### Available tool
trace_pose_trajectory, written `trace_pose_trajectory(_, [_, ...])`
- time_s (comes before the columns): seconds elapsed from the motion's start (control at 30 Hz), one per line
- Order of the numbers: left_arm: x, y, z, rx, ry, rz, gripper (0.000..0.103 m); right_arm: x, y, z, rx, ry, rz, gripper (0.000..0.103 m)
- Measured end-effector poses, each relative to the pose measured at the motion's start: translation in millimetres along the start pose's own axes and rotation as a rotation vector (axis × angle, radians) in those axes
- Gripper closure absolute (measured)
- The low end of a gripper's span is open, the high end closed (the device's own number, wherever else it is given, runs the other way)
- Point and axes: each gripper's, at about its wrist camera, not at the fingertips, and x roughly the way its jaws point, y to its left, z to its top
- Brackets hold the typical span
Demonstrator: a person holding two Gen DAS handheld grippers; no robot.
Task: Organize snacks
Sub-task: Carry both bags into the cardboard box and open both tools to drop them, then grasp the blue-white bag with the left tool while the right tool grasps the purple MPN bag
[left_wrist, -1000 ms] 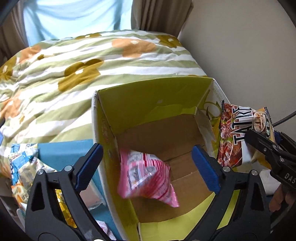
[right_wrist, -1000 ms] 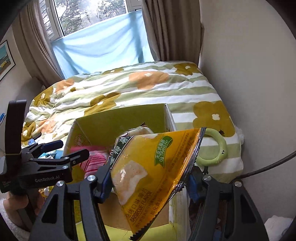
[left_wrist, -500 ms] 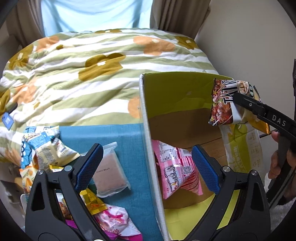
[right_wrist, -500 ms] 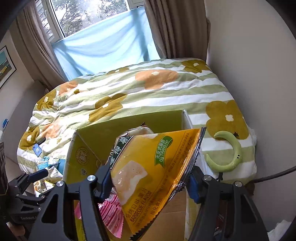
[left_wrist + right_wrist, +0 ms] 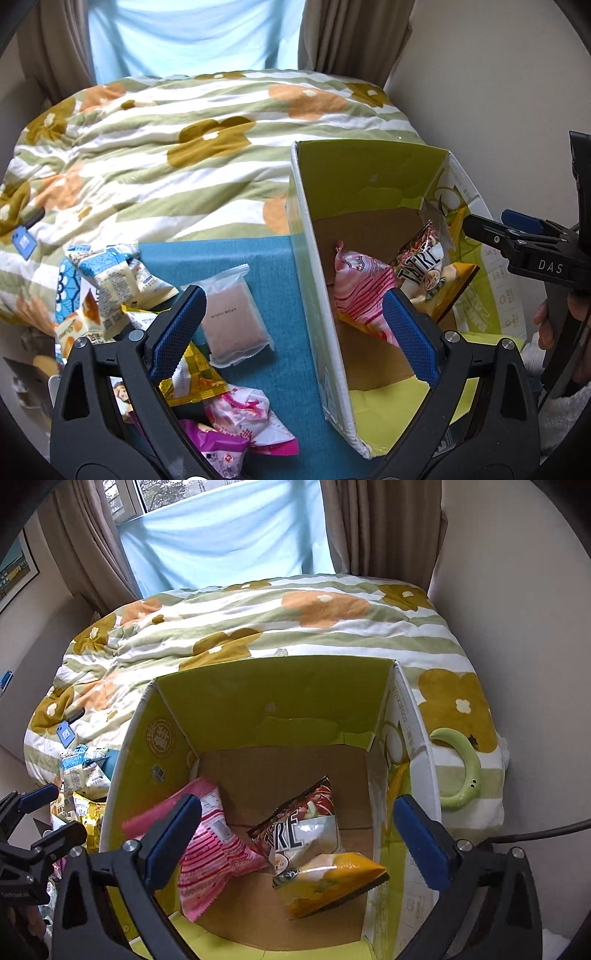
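Your right tongs (image 5: 297, 840) have dropped the yellow chip bag (image 5: 328, 882) into the box (image 5: 273, 698); both tongs gape empty. Only your left tongs (image 5: 293, 332) view shows loose snacks (image 5: 110, 291), seemingly on teal cloth (image 5: 280, 369).

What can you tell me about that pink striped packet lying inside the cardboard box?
The pink packet is a glossy plastic snack bag, pink with white stripes, a printed white label and crimped, serrated ends. It looks puffed and sealed. It lies tilted in the box against the left wall, one end raised, the other down on the brown cardboard floor. Its right edge meets or overlaps the dark bag beside it. No gripper touches it; the right gripper hangs open above.
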Motion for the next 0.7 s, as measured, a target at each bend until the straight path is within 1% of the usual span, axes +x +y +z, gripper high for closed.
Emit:
trace_pose_trajectory(0.1, [-21,-4,-3,0.017,-0.044,0.017,0.007,-21,3,-4,-0.002,-0.035,-0.013,0.000])
trace_pose_trajectory(0.23, [-52,-9,-9,0.021,-0.097,0.017,0.007,-51,7,-12,-0.016,-0.079,-0.050,0.000])
trace_pose_trajectory(0.3, [-67,-12,-15,0.024,-0.119,0.021,0.007,-67,10,-18,-0.018,-0.100,-0.048,0.000])
trace_pose_trajectory(0.4, [-91,-14,-27,0.021,-0.154,0.031,0.007,-92,13,-30,-0.020,-0.155,-0.028,0.000])
trace_pose_trajectory(0.53, [-124,-16,-53,0.005,-0.201,0.046,0.007,-124,23,-51,-0.020,-0.212,-0.010,0.000])
trace_pose_trajectory(0.7, [-165,-7,-96,-0.032,-0.240,0.093,0.007,-160,37,-78,-0.035,-0.277,0.015,0.000])
